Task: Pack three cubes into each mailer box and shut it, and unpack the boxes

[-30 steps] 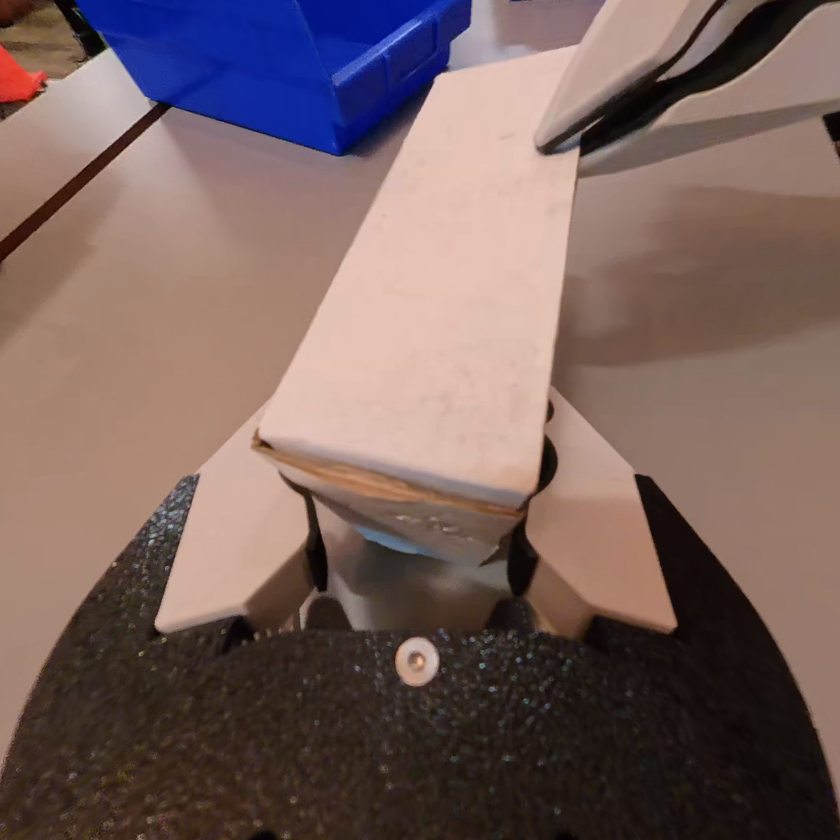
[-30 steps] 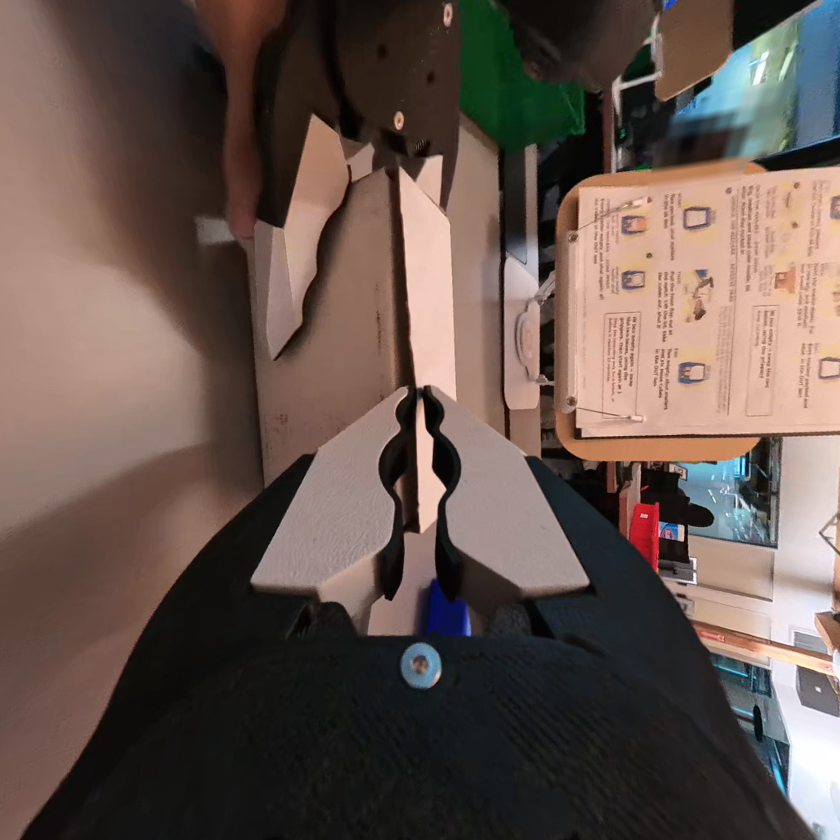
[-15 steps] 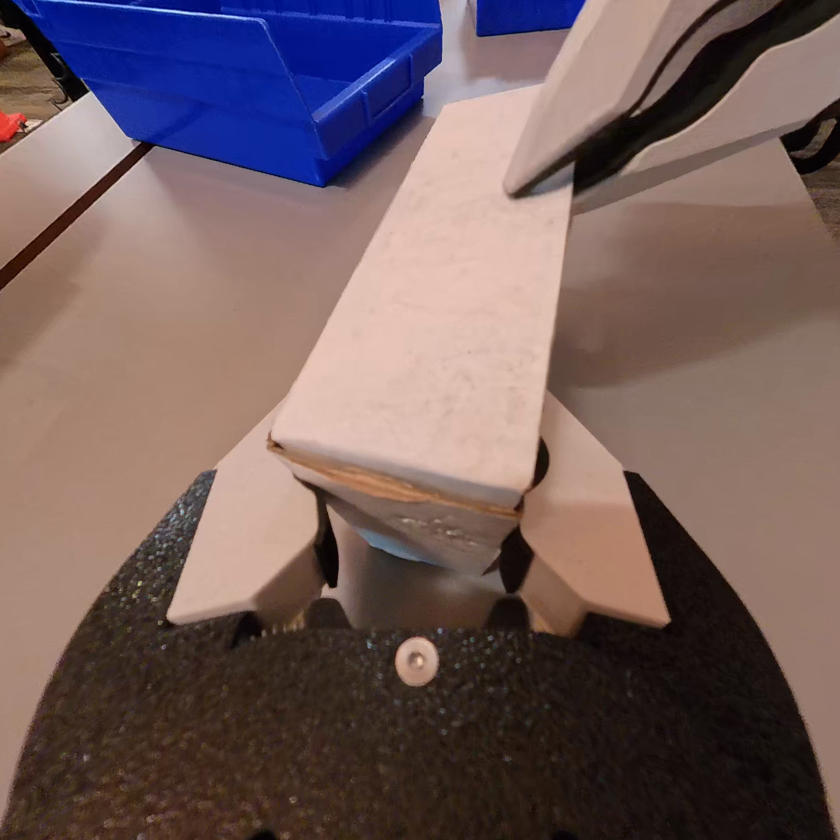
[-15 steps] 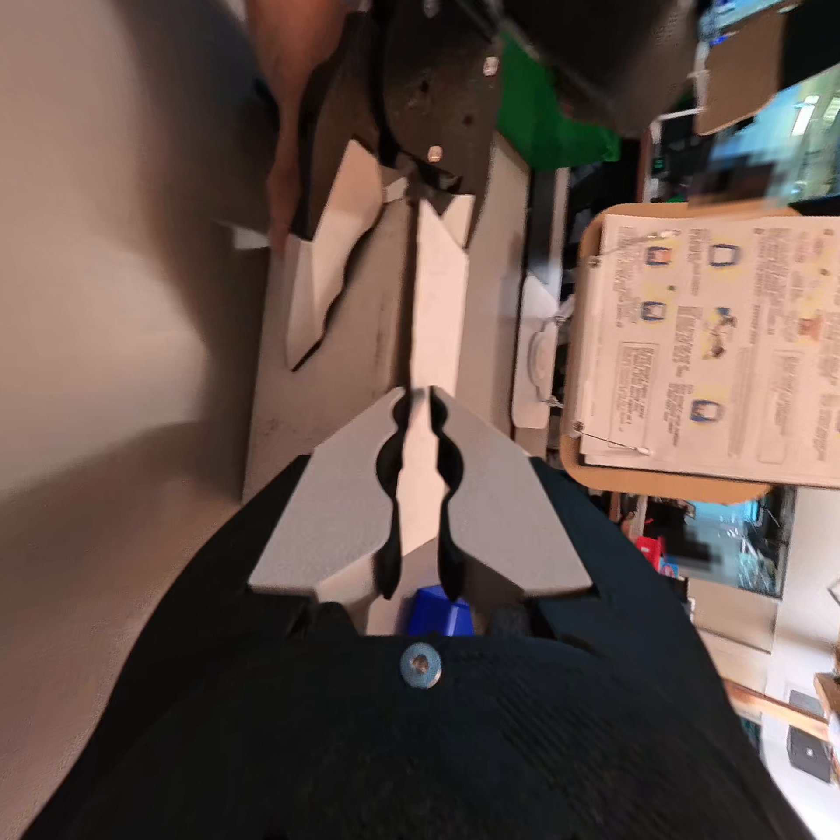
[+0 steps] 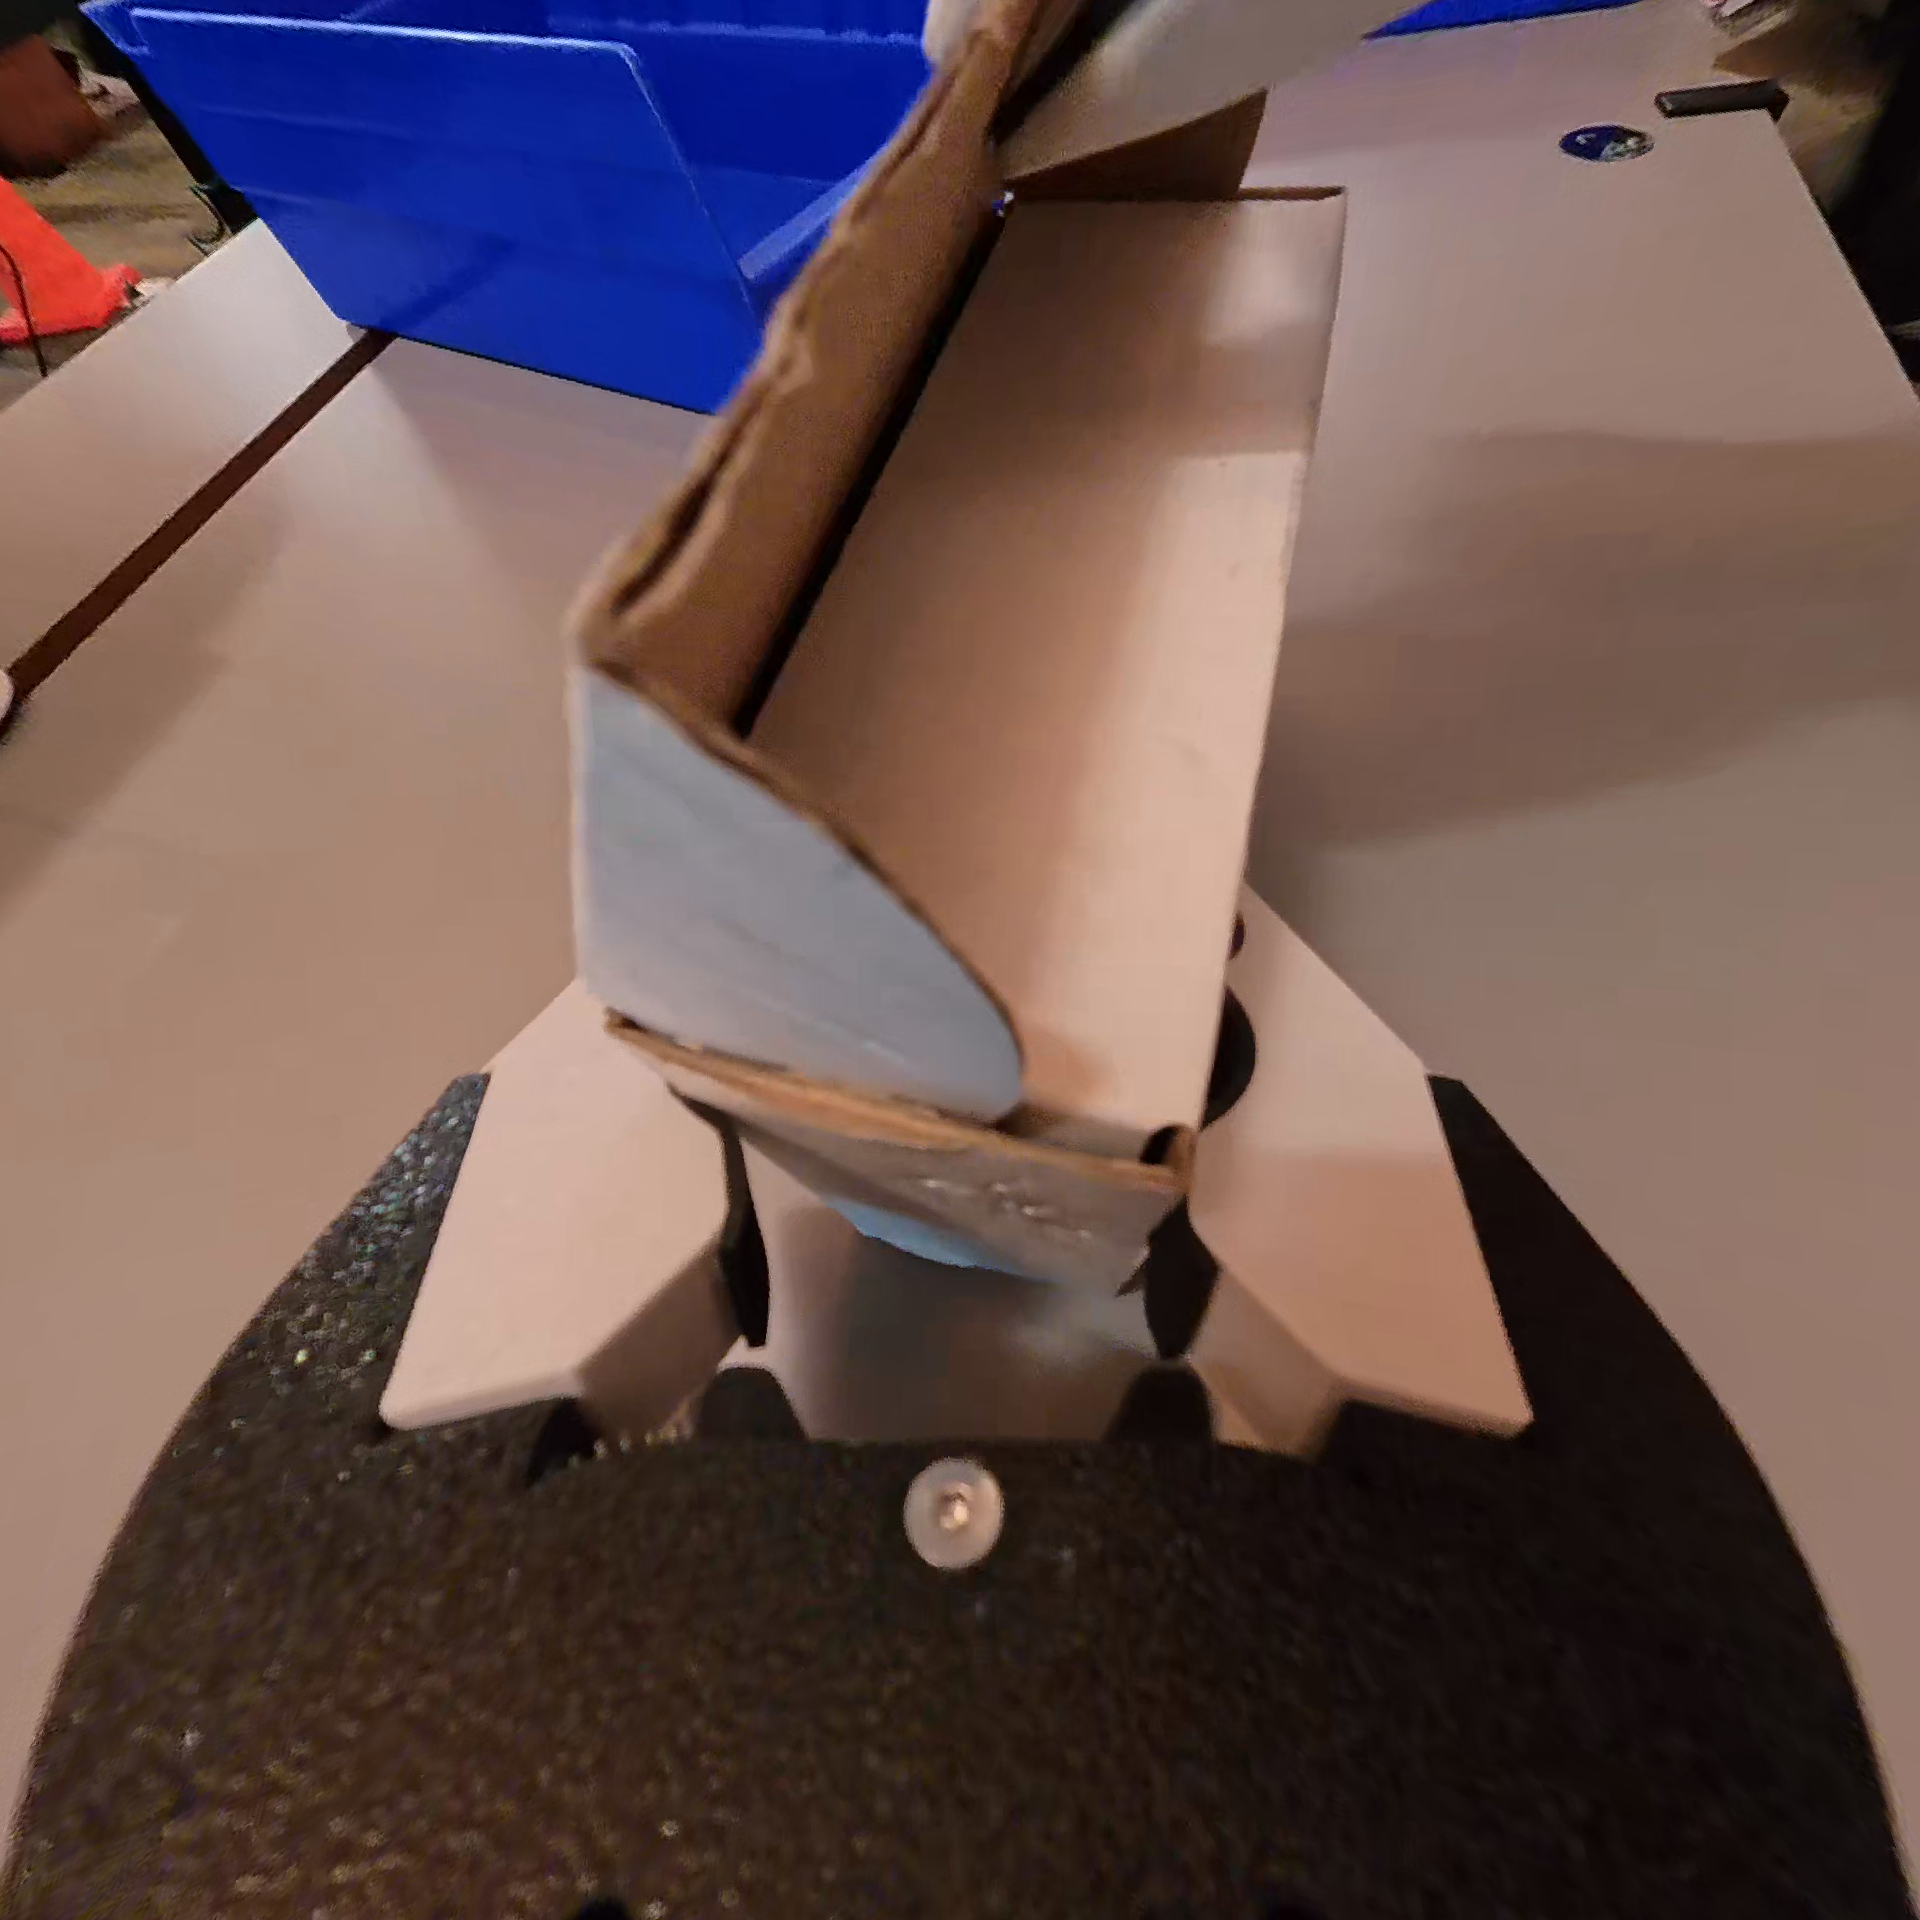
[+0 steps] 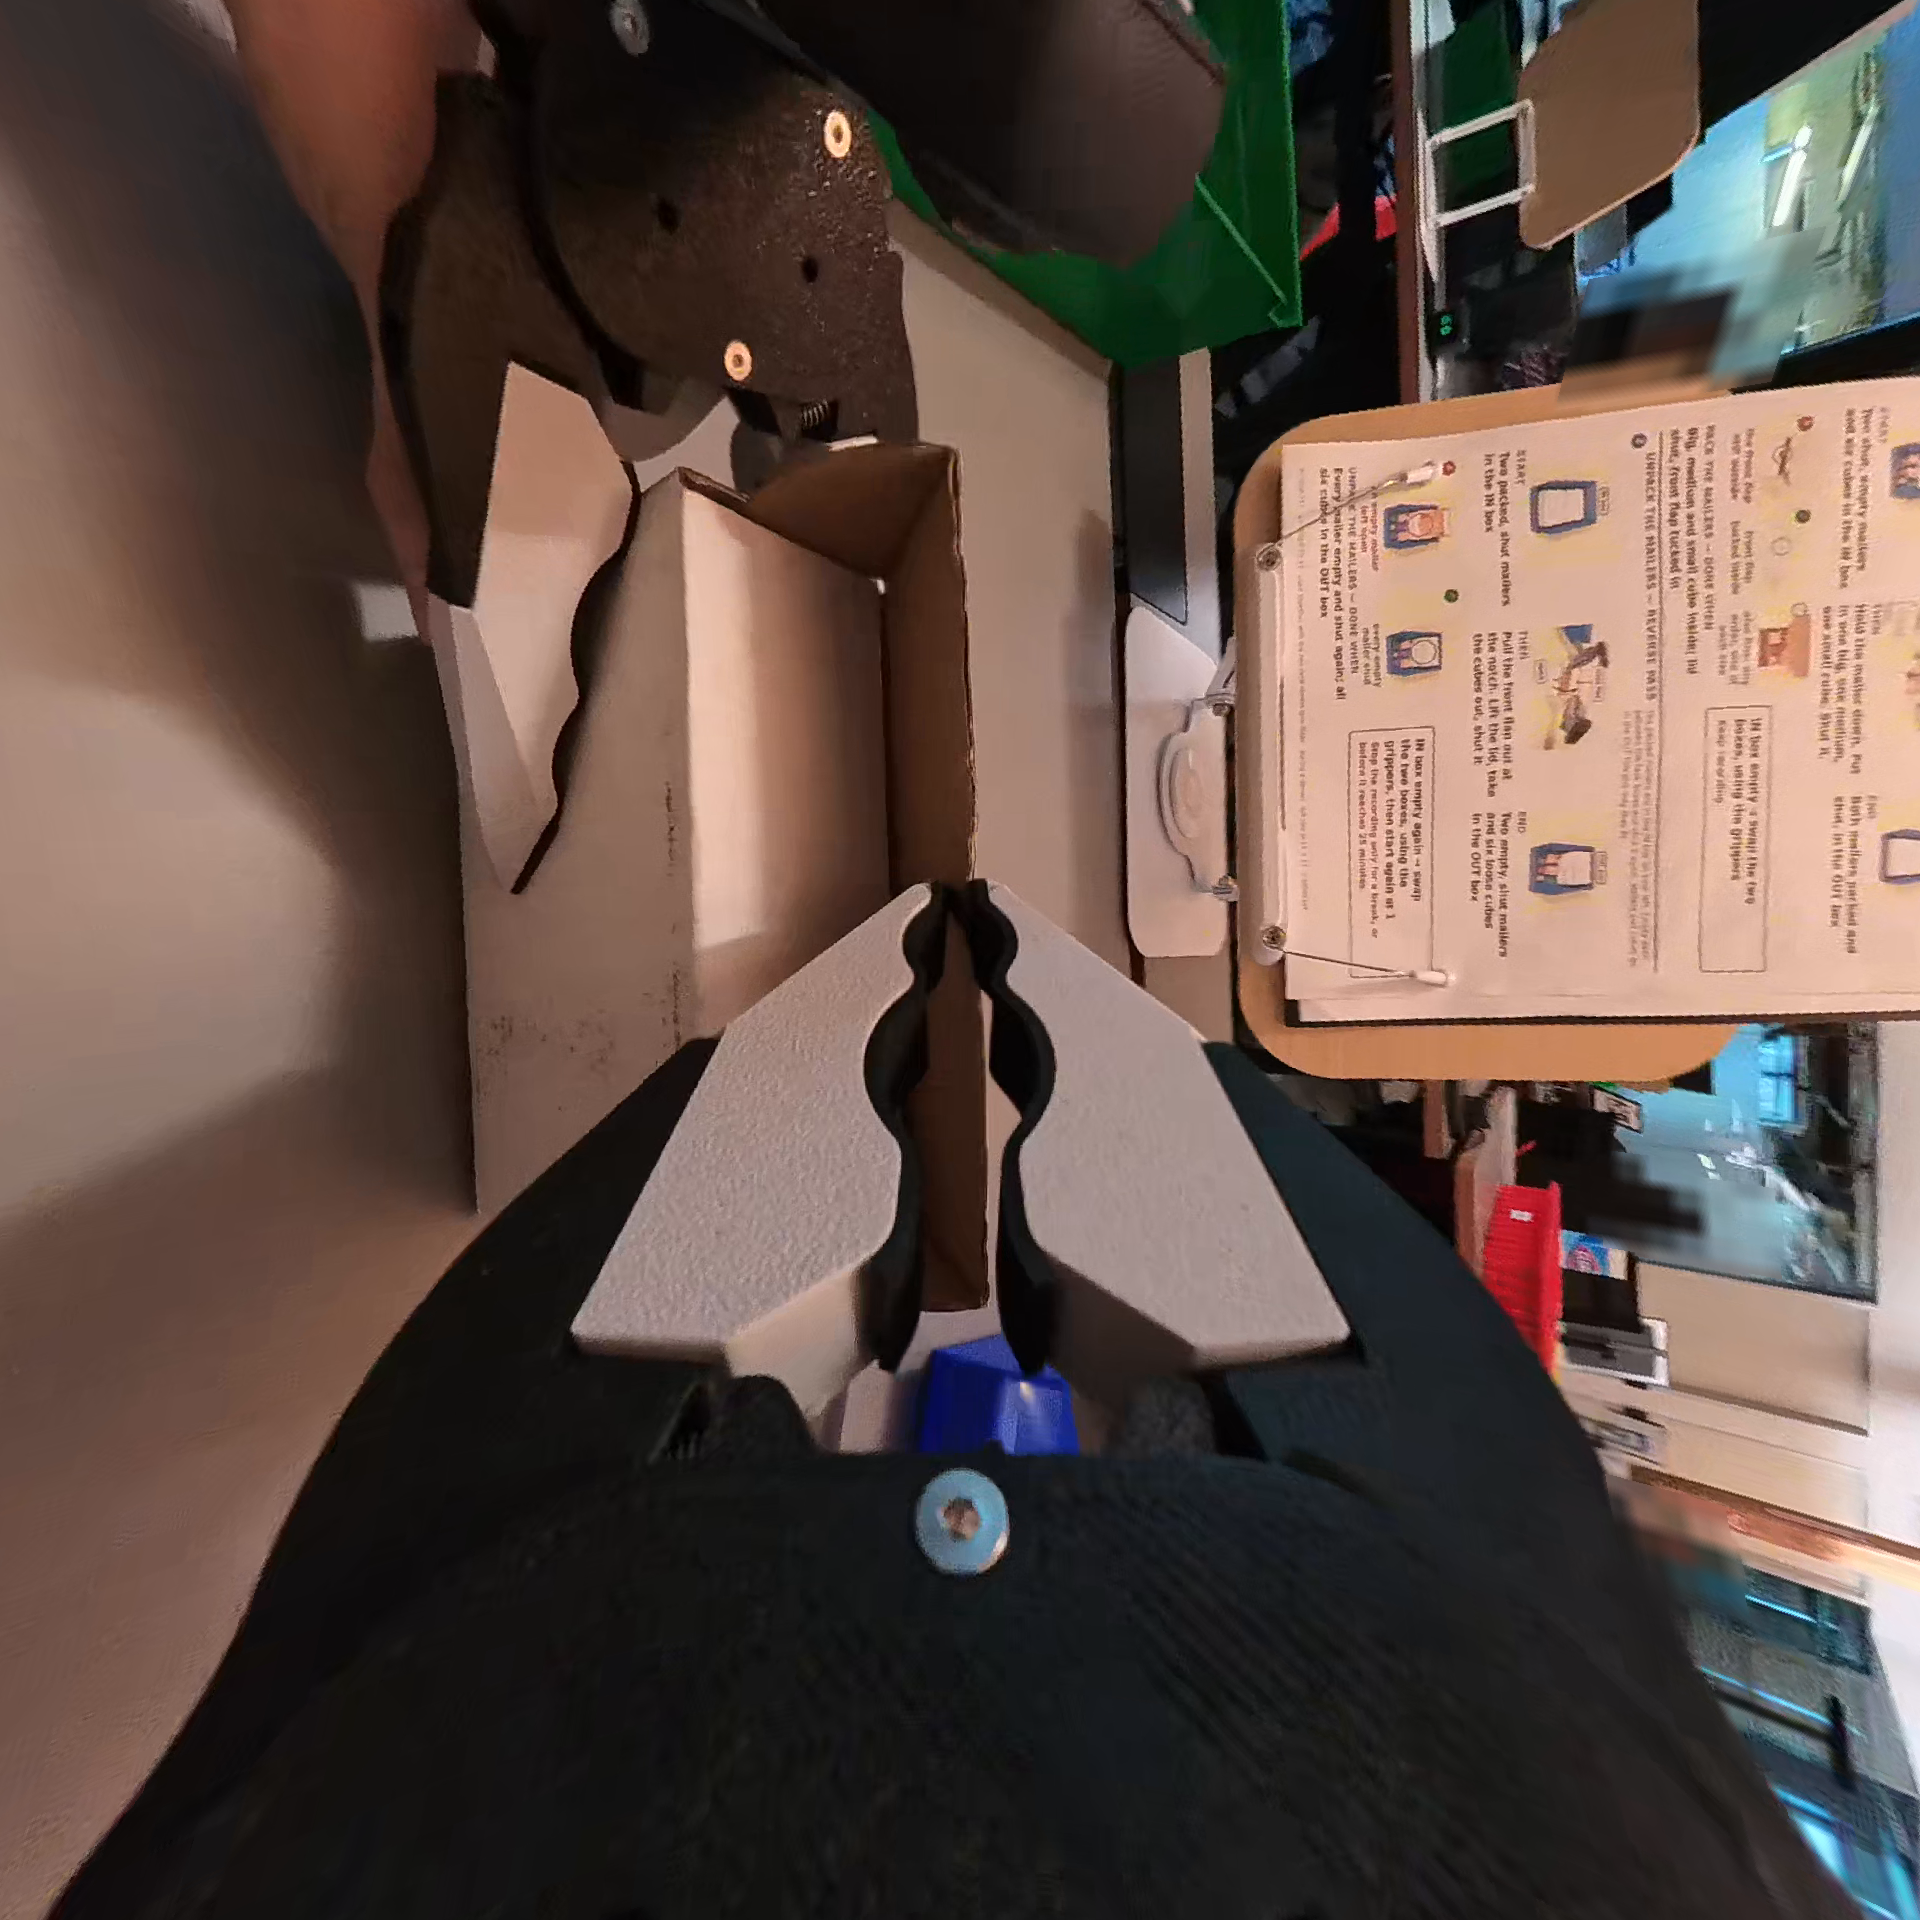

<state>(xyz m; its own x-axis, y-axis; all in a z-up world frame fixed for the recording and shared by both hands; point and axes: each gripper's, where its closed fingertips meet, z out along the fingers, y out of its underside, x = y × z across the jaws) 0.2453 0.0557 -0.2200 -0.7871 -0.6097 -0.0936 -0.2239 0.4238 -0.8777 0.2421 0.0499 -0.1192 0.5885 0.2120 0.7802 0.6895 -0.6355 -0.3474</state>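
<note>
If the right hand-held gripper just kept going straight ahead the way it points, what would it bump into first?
Probably the left hand-held gripper. The right hand-held gripper is shut on the box's raised brown flap, which runs ahead toward the left one holding the box's far end. Depth is unclear.

Left wrist view: mailer box point(image 5: 1049, 644) at centre on the table point(image 5: 1558, 727), running from near to far, its near end wedged between the fingers point(image 5: 582, 1195) of the left gripper point(image 5: 940, 1101). Front flap point(image 5: 831, 416) lifted off the box's left side, tilted up toward the far top. Bin point(image 5: 468, 177) at far left on the table, behind and left of the box. Small round sticker point(image 5: 1605, 143) far right (a short bar just beyond it).

Right wrist view: right gripper point(image 6: 961, 894) pinched on the near stretch of the flap's edge point(image 6: 930, 727); box body point(image 6: 769, 727) left of that flap; left gripper point(image 6: 582, 644) at the box's far end. Instruction board point(image 6: 1558, 727) standing to the right, well apart.
</note>
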